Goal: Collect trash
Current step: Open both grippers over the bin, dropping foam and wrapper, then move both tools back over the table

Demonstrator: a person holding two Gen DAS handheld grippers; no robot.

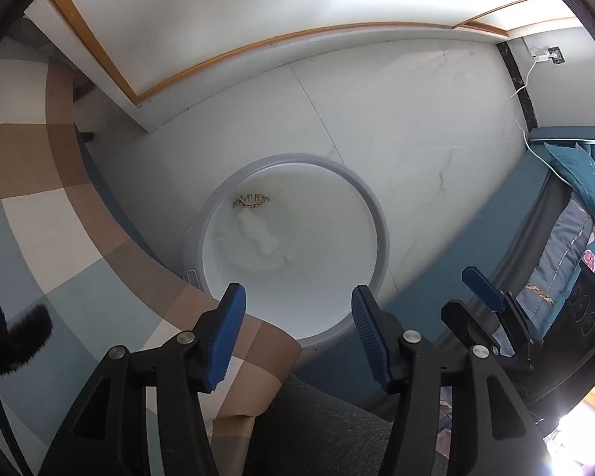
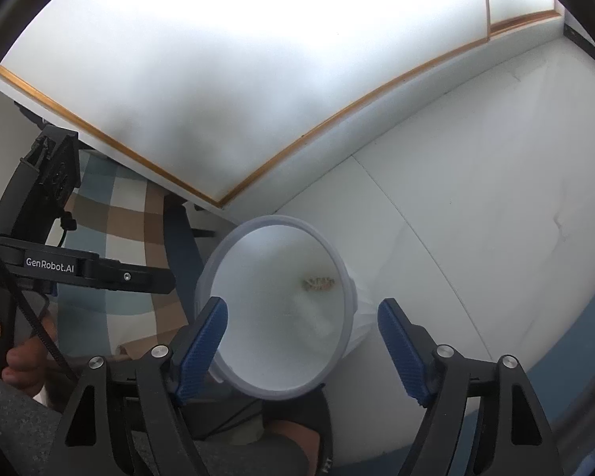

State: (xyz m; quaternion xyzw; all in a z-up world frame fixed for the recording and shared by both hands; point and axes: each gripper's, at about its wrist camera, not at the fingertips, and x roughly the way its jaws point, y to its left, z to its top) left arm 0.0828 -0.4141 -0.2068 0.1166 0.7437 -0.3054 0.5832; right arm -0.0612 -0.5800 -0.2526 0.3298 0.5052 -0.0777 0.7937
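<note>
**Pale bin loaded, both grippers empty**

White tiled floor [image 1: 396, 119] fills most of both views, with a checked cloth [image 1: 39, 182] at one side. A pale round bin [image 1: 380, 234] is seen from above, standing on the floor. Inside it lie a white crumpled tissue [image 1: 260, 236] and a small patterned wrapper [image 1: 252, 201], perhaps foil; the view is hazy. The left gripper [image 1: 297, 337] and right gripper [image 2: 301, 345] are held over the bin, jaws apart, nothing between them. No loose trash is visible elsewhere, so collection appears largely done.
</note>
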